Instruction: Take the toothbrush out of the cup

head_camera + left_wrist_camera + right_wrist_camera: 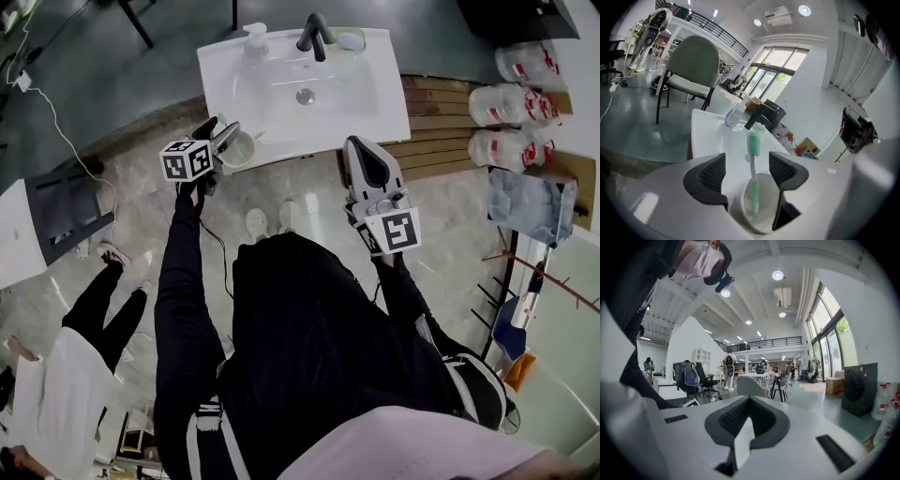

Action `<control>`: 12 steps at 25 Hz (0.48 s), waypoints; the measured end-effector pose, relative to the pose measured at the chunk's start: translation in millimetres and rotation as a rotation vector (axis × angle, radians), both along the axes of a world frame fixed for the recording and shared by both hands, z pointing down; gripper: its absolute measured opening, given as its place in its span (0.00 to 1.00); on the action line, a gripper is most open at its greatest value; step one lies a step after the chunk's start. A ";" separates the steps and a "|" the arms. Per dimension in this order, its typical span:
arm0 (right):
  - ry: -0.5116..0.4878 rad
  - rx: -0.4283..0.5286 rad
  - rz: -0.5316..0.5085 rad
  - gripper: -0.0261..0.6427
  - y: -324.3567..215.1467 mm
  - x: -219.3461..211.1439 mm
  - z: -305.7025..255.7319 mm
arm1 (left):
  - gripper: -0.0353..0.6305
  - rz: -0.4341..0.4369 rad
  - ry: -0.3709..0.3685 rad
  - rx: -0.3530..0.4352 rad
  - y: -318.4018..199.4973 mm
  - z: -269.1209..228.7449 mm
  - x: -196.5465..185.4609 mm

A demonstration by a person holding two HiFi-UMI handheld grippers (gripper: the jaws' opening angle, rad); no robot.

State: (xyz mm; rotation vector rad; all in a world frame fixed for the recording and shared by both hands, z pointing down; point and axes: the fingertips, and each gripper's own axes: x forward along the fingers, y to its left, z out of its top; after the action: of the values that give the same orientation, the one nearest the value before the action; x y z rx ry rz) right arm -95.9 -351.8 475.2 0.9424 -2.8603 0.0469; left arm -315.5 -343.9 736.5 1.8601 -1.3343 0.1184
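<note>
Left arm (178, 281), black sleeve, stretched straight forward. Left gripper (746, 171): jaws held apart, closed in against both sides of a cup (764, 221). Right arm (412, 309) bent, drawn nearer the body. Right gripper (749, 411): jaws pressed together with nothing between, pointing forward, well apart from the left.

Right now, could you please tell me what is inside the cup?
A green-and-white toothbrush stands in the cup, head up above the rim. The cup's near wall hides the handle's end and the bottom.
</note>
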 end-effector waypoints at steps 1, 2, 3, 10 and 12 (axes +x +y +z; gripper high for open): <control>0.000 0.000 0.004 0.04 -1.4 2.4 0.0 | 0.48 -0.002 0.004 -0.001 -0.5 0.9 -0.2; 0.000 0.000 0.008 0.04 -2.7 4.9 0.0 | 0.43 -0.001 0.004 0.002 -0.3 1.1 0.1; 0.000 0.001 0.013 0.04 -3.8 7.2 -0.1 | 0.38 0.001 0.003 0.006 0.6 0.8 0.5; -0.001 0.006 0.025 0.04 -5.3 14.7 -3.6 | 0.12 0.016 -0.014 0.033 3.6 -2.3 5.3; 0.002 0.008 0.025 0.04 -3.7 16.1 -3.6 | 0.11 0.020 -0.012 0.042 3.6 -2.1 5.6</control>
State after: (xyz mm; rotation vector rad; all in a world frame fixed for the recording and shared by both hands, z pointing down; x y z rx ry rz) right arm -79.8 -355.5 471.6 0.9790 -2.8493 0.0368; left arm -309.9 -340.3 734.4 1.9110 -1.3365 0.1131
